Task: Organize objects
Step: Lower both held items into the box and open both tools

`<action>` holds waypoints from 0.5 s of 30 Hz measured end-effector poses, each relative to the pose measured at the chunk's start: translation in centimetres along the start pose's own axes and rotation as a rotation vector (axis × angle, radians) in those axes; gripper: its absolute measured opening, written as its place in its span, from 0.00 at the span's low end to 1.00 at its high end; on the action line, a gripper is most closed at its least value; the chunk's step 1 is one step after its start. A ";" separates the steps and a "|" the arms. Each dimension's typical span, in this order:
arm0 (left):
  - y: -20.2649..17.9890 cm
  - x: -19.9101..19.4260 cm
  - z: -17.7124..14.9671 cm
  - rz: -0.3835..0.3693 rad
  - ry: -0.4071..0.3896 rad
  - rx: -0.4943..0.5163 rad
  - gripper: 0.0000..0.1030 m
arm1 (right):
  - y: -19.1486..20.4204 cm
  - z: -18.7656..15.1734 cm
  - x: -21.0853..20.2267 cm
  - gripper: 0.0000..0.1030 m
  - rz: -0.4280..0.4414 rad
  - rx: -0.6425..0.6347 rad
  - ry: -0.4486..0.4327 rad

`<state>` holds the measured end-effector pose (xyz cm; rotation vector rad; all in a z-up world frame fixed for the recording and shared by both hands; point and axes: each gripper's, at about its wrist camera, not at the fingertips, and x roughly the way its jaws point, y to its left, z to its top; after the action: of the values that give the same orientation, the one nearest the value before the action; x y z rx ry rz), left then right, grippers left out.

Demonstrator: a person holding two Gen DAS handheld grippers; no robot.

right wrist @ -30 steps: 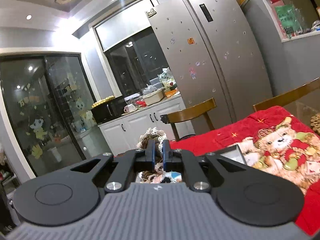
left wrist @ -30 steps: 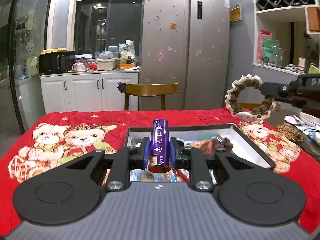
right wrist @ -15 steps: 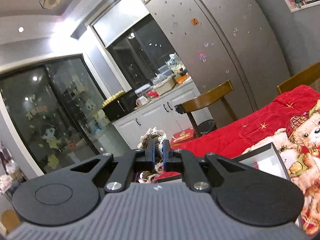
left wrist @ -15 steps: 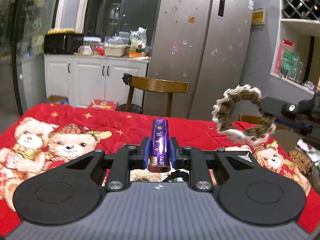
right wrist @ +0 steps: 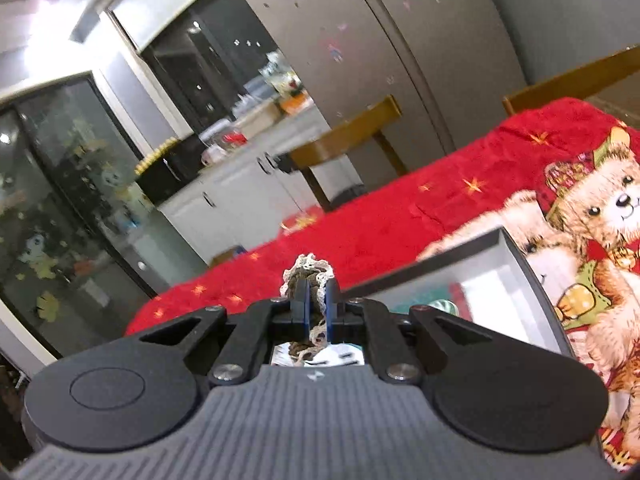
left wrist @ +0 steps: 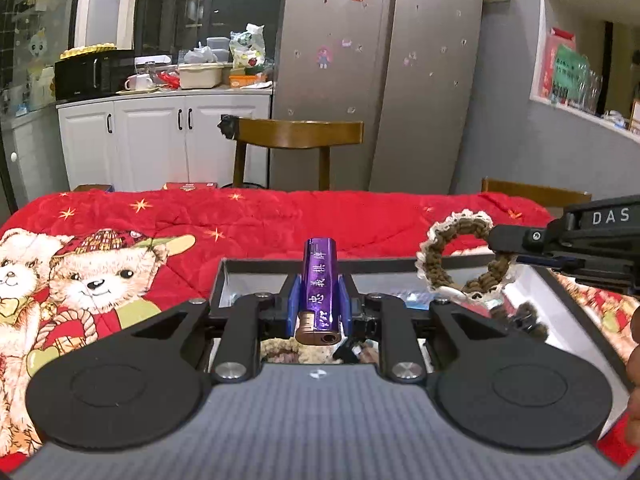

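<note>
Above the shallow grey box (left wrist: pixel 532 280) on the red fleece blanket (left wrist: pixel 248 216), the left gripper (left wrist: pixel 319 300) clamps a glossy purple lighter (left wrist: pixel 320 280) and the right gripper (right wrist: pixel 316 304) pinches a brown lace-edged crocheted ring (left wrist: pixel 460 256).

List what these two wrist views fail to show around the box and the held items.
- Box contents: left wrist view, mostly hidden behind the left gripper and its purple lighter.
- Crocheted ring: right wrist view, mostly hidden by the right gripper jaws.
- Countertop items: right wrist view, motion-blurred.
- Person's hand: left wrist view, cut off by the right edge.
</note>
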<state>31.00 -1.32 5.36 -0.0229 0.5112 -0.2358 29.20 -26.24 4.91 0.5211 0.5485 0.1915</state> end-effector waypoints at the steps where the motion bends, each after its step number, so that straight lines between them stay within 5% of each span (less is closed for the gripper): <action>1: 0.1 0.2 -0.3 0.003 0.006 -0.002 0.24 | -0.1 -0.1 0.3 0.08 -0.010 -0.003 0.010; 15: 0.5 1.5 -1.3 0.031 0.046 0.004 0.24 | -0.8 -1.3 1.2 0.09 -0.055 -0.021 0.089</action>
<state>31.79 -1.10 3.48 -0.0058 0.5570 -0.2073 29.53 -26.01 2.99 0.4781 0.6463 0.1690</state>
